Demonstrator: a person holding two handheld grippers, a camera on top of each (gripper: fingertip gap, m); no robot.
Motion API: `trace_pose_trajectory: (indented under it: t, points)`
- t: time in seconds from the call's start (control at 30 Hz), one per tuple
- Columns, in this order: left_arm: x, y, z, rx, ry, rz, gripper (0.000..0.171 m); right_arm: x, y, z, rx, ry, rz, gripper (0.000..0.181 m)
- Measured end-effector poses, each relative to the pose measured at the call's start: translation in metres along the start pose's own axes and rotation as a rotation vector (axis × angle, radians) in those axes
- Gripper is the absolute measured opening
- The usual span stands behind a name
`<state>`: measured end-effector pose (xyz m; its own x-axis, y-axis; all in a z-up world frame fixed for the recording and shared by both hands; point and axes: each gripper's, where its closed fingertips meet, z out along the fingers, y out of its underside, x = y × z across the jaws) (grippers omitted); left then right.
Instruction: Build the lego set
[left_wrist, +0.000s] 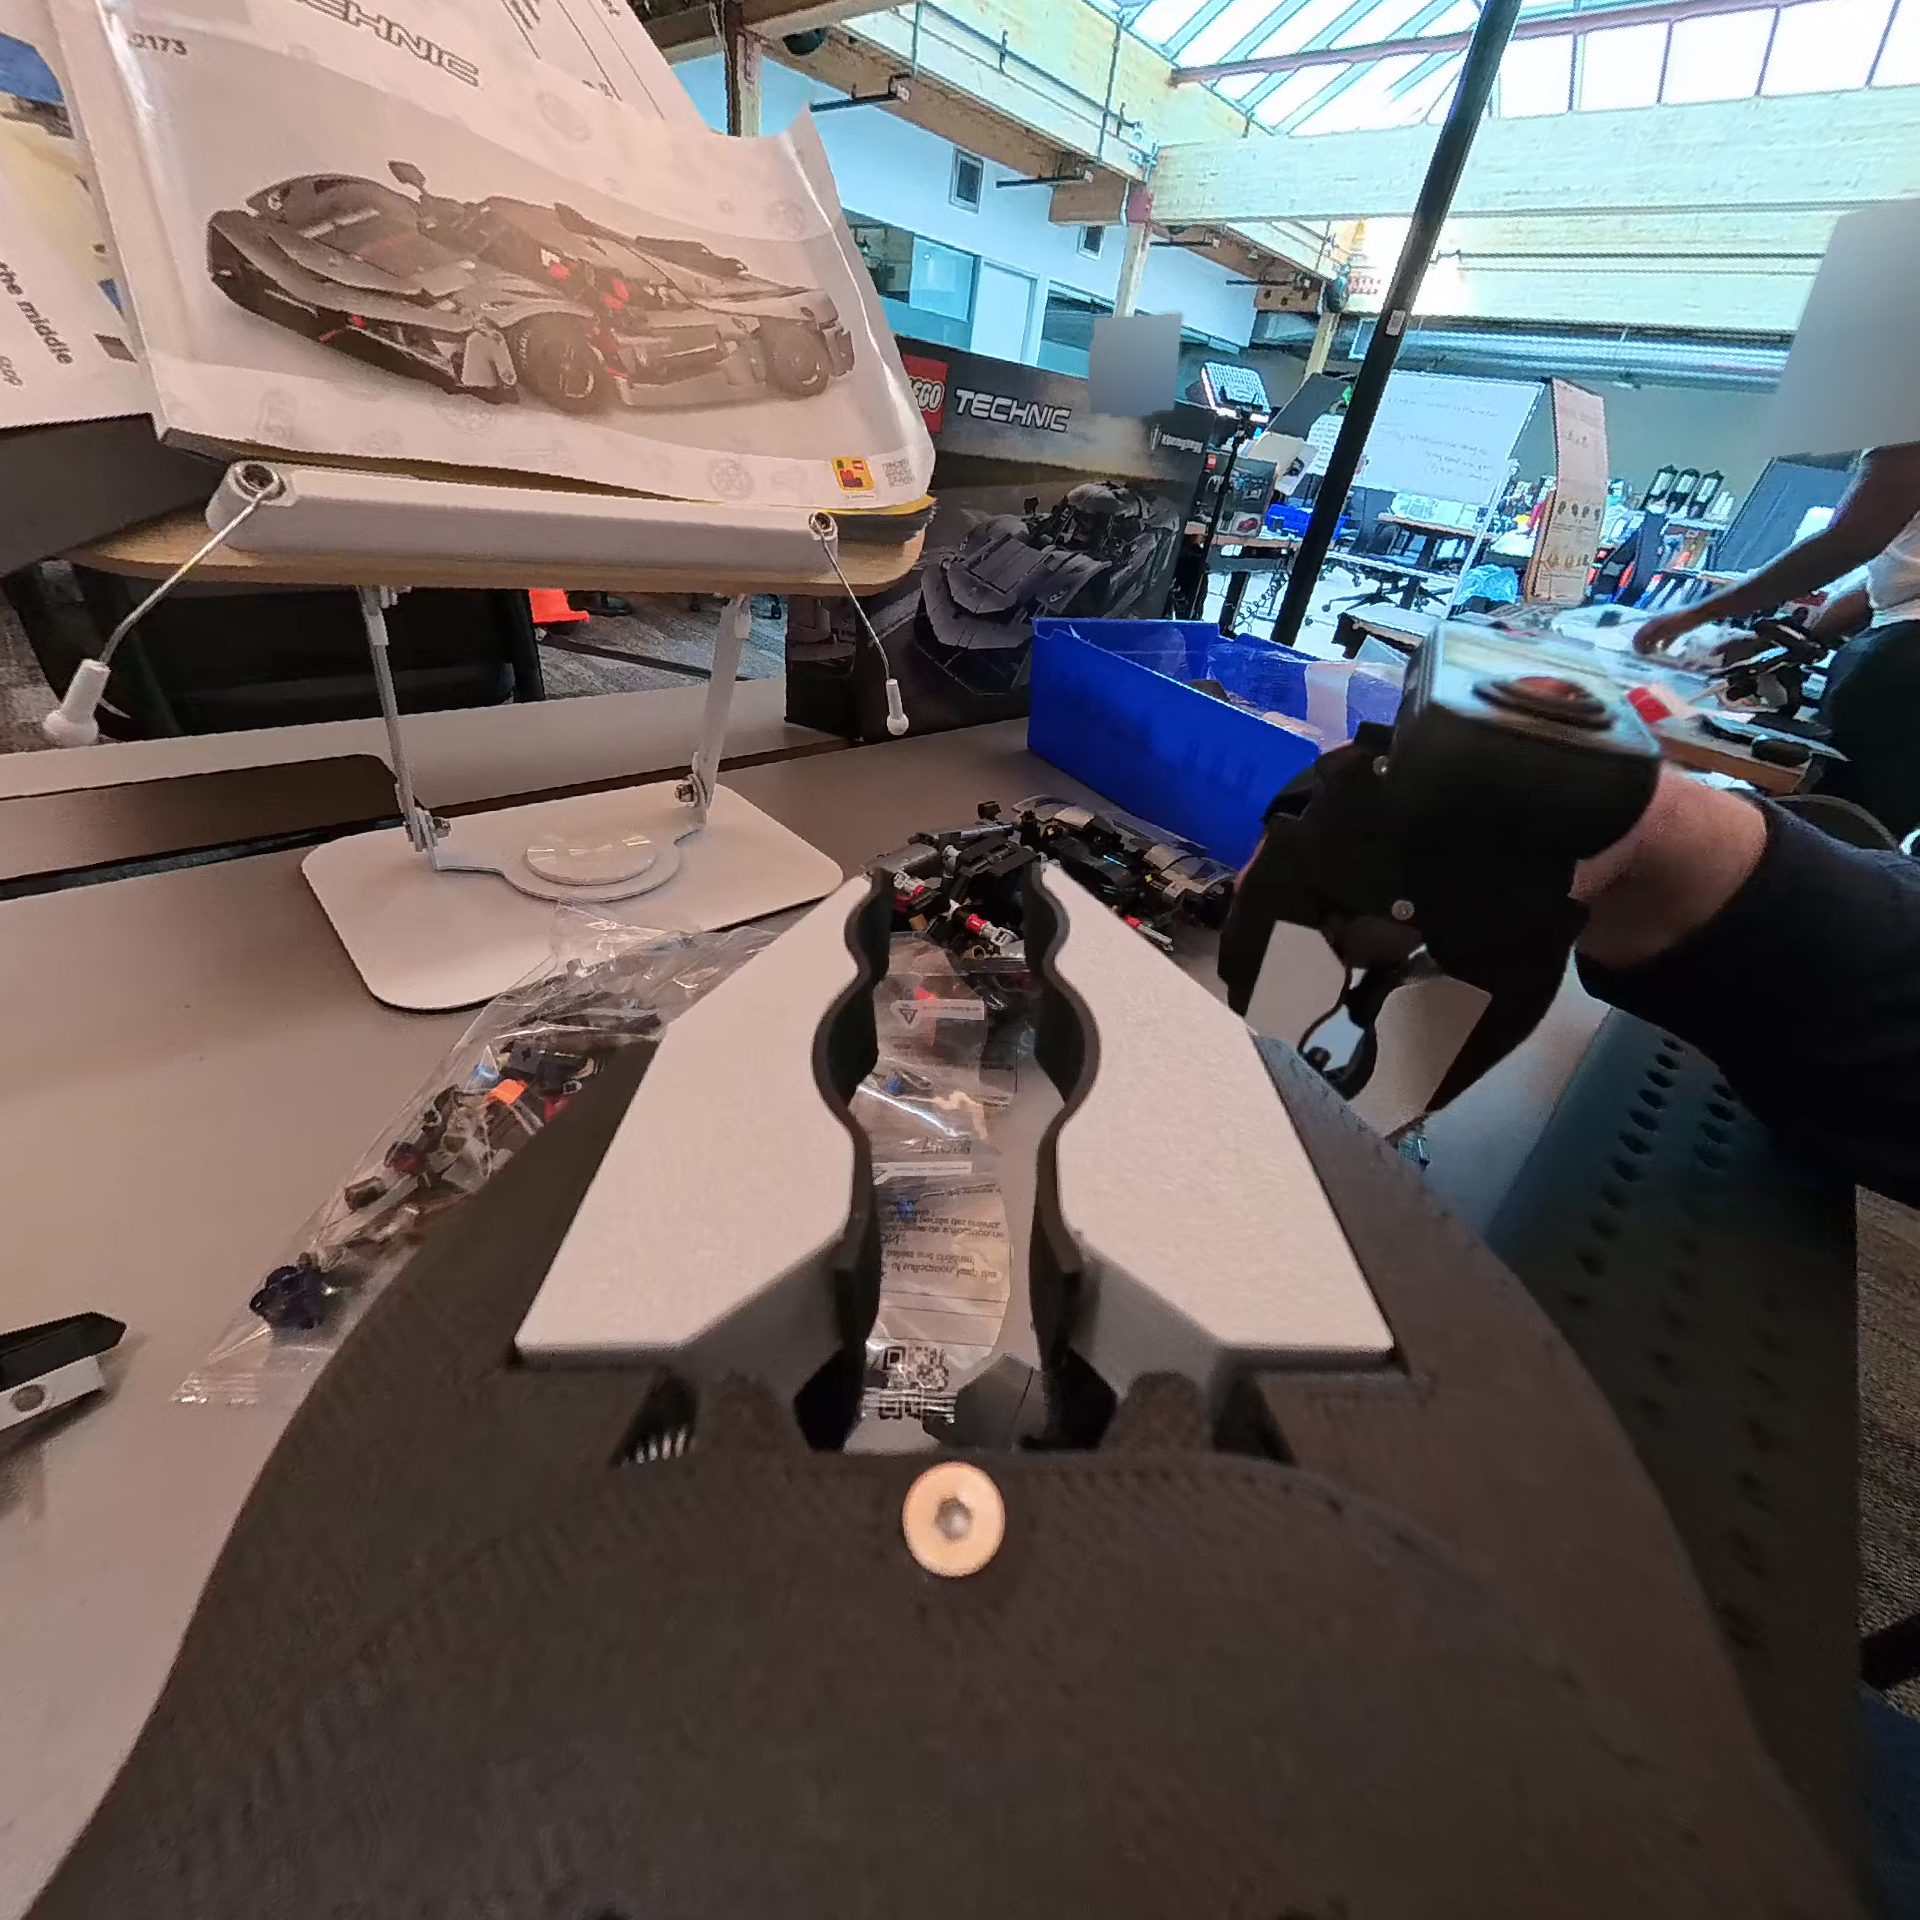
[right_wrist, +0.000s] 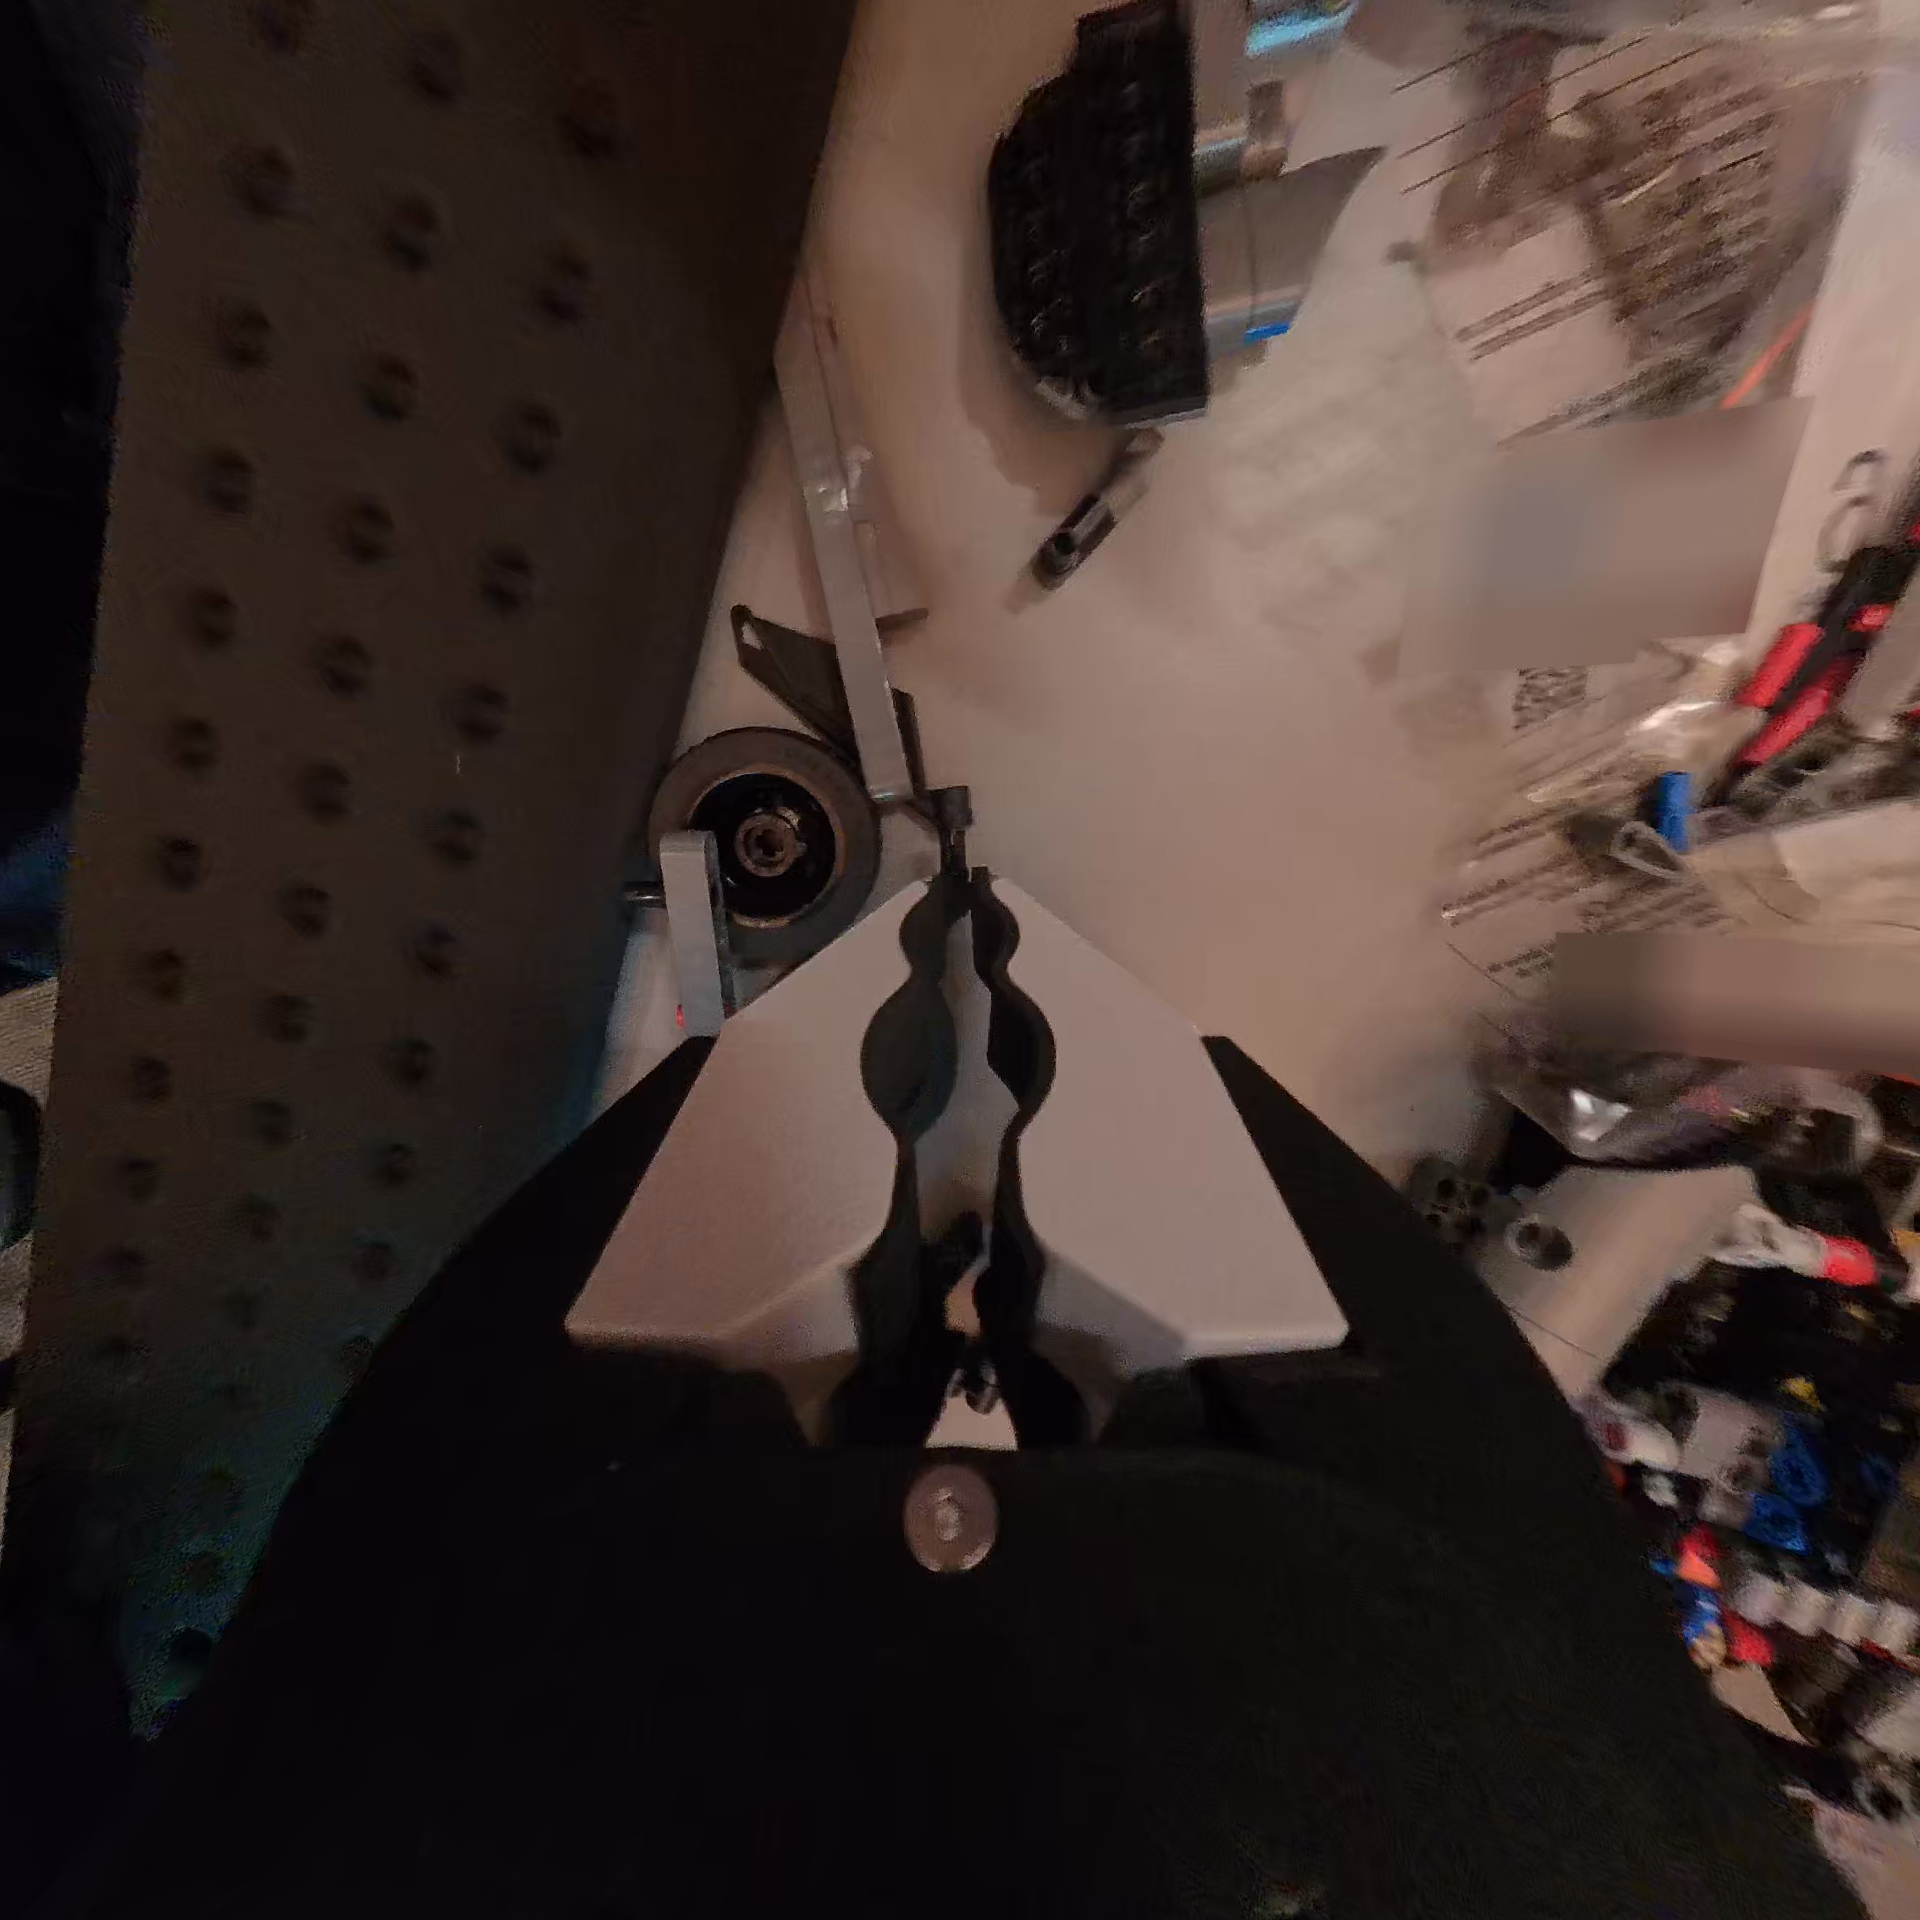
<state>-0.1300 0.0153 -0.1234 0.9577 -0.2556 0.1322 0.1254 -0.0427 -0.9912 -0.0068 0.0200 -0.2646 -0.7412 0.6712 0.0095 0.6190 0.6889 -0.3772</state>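
The left gripper has its jaws parted by a moderate gap with nothing between them; through the gap shows a clear parts bag lying flat on the grey table. The right gripper has its jaws nearly closed, and a small dark pin-like piece sits right at the tips; whether it is truly pinched there I cannot tell, as this view is dim and motion-blurred.

Taking the partly built car as the landmark: it lies on the table just beyond the left gripper's tips, a dark chassis with red details. Left of it sits a second sealed bag of small pieces, and farther left the white stand carrying the open instruction booklet. Behind the car is a blue bin, with the set's box beyond.

Judging by this, the build looks early to midway: a low frame exists, at least 2 bags remain full, and loose coloured parts lie unsorted.
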Motion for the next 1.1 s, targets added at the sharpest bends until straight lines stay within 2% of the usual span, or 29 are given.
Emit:
trace_pose_trajectory:
  t: [0.1,0.2,0.27,0.3,0.4,0.5,0.53,0.77,0.87,0.93,0.97,1.1]
  points:
    - [-0.002,-0.002,-0.001,0.015,-0.011,0.001,0.023,0.023,-0.022,-0.018,0.086,0.100,0.015,0.001]
    - [-0.003,-0.005,-0.003,0.028,-0.020,0.001,0.022,0.070,-0.045,-0.031,0.148,0.293,0.063,0.002]
    - [-0.005,-0.004,-0.003,0.027,-0.022,-0.005,0.023,0.100,-0.049,-0.035,0.138,0.434,0.109,0.015]
    - [-0.005,-0.004,-0.004,0.027,-0.024,-0.007,0.023,0.109,-0.047,-0.040,0.141,0.488,0.127,0.013]
    - [-0.007,-0.005,-0.006,0.036,-0.025,-0.017,0.022,0.088,-0.047,-0.046,0.187,0.401,0.095,0.007]
    - [-0.004,-0.006,-0.005,0.043,-0.008,-0.027,0.023,0.071,-0.028,-0.040,0.114,0.363,0.055,0.008]
    - [-0.003,-0.006,-0.004,0.041,-0.005,-0.024,0.022,0.072,-0.023,-0.037,0.098,0.375,0.053,0.000]
    - [-0.006,-0.003,-0.004,0.029,-0.022,-0.021,0.023,0.109,-0.040,-0.024,0.173,0.474,0.092,0.000]
    - [-0.007,-0.003,-0.004,0.030,-0.021,-0.031,0.023,0.099,-0.037,-0.037,0.198,0.445,0.090,0.000]
    - [-0.006,-0.004,-0.004,0.031,-0.016,-0.028,0.023,0.078,-0.021,-0.044,0.155,0.349,0.121,0.003]
    - [-0.005,-0.004,-0.003,0.031,-0.010,-0.029,0.022,0.068,-0.008,-0.045,0.108,0.307,0.141,0.011]
    - [0.000,-0.003,-0.001,0.022,0.006,-0.023,0.023,0.045,0.045,-0.043,-0.022,0.222,0.285,0.027]
